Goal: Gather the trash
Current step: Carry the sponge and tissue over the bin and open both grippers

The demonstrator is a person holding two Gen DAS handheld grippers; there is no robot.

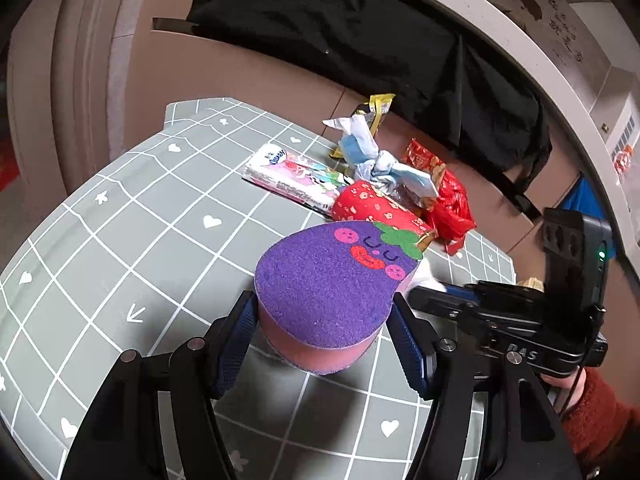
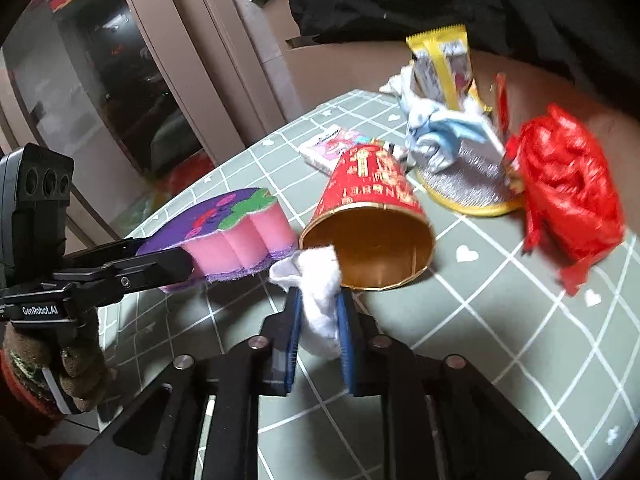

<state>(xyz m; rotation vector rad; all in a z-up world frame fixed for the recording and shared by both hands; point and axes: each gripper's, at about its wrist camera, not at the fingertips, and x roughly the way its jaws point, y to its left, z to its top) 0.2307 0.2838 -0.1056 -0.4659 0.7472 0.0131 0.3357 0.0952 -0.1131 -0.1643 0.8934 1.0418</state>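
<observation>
A: Starting at the left, what is hard to read?

B: In the right wrist view the left gripper (image 2: 176, 264) comes in side-on from the left edge. Its far finger is hidden behind the purple-topped pink eggplant-shaped sponge (image 2: 236, 236), and the gloved hand (image 2: 76, 364) holding it is cut off at the frame edge.

A: And its claw?

B: The left wrist view shows both blue pads pressing the sponge's (image 1: 332, 284) pink sides, so it pinches the sponge, held just above the grey grid-patterned tablecloth (image 1: 132, 248). The sponge's long axis runs away from the camera, green stalk end toward the trash pile.

A: Moving right?

B: The right gripper (image 2: 320, 320) has its blue pads pressed on a crumpled white tissue (image 2: 320, 300), right at the mouth of the red paper cup with gold print (image 2: 372, 216). The cup lies on its side, open gold mouth toward the camera, base pointing away to the pile. How far the tissue reaches inside I cannot tell.

A: The rest of the pile?

B: Behind the cup: a flat pink-and-white tissue pack (image 2: 332, 148), mostly hidden; a knotted pale-blue and white wrapper (image 2: 436, 136) on a silver foil bag with yellow rim (image 2: 468, 188); a yellow snack wrapper (image 2: 444, 64) standing up. Farthest right, a crumpled red plastic bag (image 2: 568, 184), blurred.

A: The right hand?

B: In the left wrist view only a red sleeve (image 1: 596, 416) shows, at the right edge; the right gripper (image 1: 432, 292) reaches leftward and its tips are hidden behind the sponge.
</observation>
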